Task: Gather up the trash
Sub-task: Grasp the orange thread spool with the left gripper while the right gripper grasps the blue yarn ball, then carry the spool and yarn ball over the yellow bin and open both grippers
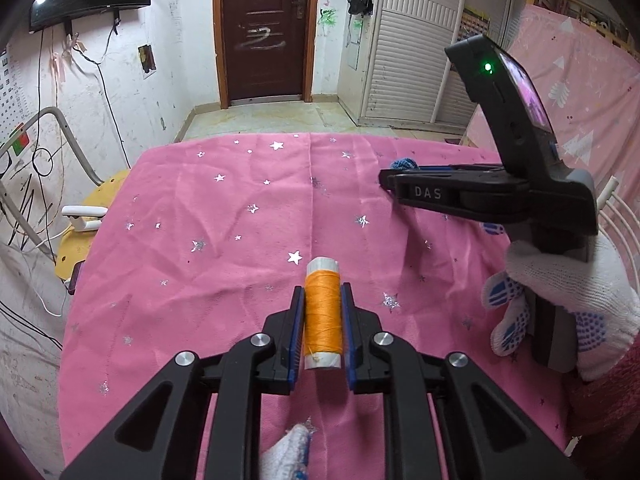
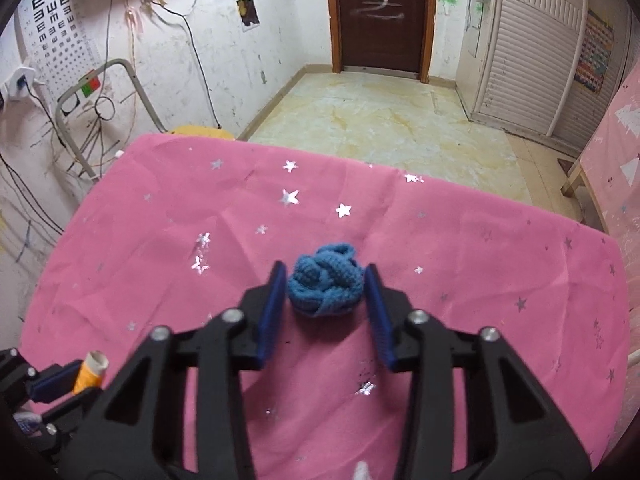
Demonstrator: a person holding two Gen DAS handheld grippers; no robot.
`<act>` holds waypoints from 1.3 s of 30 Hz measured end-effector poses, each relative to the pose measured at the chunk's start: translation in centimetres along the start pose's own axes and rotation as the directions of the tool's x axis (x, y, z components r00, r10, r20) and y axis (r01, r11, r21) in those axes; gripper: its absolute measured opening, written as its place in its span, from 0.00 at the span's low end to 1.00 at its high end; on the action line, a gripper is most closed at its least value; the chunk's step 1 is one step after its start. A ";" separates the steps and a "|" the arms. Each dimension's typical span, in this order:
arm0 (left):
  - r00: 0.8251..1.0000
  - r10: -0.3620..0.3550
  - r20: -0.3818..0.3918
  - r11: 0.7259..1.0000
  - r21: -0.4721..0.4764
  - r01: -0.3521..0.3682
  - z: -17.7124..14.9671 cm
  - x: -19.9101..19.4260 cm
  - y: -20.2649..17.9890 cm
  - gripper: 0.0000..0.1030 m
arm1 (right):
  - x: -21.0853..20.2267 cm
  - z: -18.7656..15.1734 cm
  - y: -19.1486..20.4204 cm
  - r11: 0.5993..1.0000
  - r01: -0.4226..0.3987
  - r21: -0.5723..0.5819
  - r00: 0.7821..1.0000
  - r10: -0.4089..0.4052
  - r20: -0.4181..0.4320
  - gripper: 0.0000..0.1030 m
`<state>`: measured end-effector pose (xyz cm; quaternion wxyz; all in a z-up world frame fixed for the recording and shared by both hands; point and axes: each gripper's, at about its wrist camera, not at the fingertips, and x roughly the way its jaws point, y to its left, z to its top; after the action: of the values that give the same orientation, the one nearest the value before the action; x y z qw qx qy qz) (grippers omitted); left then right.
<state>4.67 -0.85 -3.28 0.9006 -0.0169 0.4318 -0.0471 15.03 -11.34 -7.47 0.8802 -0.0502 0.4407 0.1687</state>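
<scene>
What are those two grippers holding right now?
Left gripper clamps the orange thread spool across its wound middle. Right gripper straddles the blue knitted ball; grip uncertain.

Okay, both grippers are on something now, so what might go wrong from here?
The round orange thread spool is pinched only across its curved sides by the left gripper, so it may roll or slip out when lifted.

The soft blue knitted ball sits between the right gripper pads, barely touched; a weak squeeze could drop it or snag the pink star-printed tablecloth.
</scene>
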 end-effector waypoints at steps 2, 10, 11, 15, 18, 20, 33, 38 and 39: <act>1.000 0.000 0.004 1.000 -0.002 0.000 0.0 -0.2 0.1 0.08 | -0.2 -0.2 -0.1 1.000 0.011 -0.003 1.000 -0.011 0.008 0.29; 1.000 0.005 0.030 1.000 0.016 -0.005 0.4 -1.6 -0.5 0.08 | -3.9 -0.4 -1.1 0.999 -0.005 0.032 0.993 0.001 0.115 0.29; 0.999 0.005 0.034 1.000 0.019 -0.006 0.5 -1.8 -0.7 0.08 | -4.6 -0.5 -1.3 0.999 -0.005 0.036 0.992 0.001 0.130 0.29; 0.999 0.007 0.053 0.999 0.039 -0.010 0.7 -2.6 -2.0 0.08 | -7.8 -1.3 -2.4 0.998 -0.004 0.060 0.979 -0.009 0.203 0.29; 0.998 0.007 0.070 0.998 0.065 -0.012 1.1 -3.2 -3.5 0.08 | -9.7 -2.0 -3.4 0.997 -0.005 0.082 0.970 -0.015 0.242 0.29; 0.997 0.000 0.082 0.996 0.085 -0.007 1.4 -3.4 -4.8 0.08 | -10.9 -2.5 -4.2 0.995 -0.006 0.099 0.964 -0.021 0.265 0.29; 0.989 -0.084 0.119 0.969 0.239 0.054 2.3 -4.2 -13.8 0.08 | -19.4 -8.0 -12.4 0.958 0.012 0.286 0.903 -0.133 0.408 0.29; 0.986 -0.122 0.115 0.951 0.297 0.083 2.6 -3.8 -17.5 0.08 | -22.1 -10.1 -15.5 0.938 0.051 0.344 0.875 -0.208 0.437 0.29; 0.985 -0.128 0.114 0.948 0.307 0.088 2.6 -3.7 -18.1 0.08 | -22.4 -10.4 -16.0 0.934 0.055 0.353 0.872 -0.217 0.439 0.29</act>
<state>3.07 -18.54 2.51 0.9153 0.0933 0.3574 -0.1604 0.14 -34.47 2.98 0.9662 0.1087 0.2308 0.0367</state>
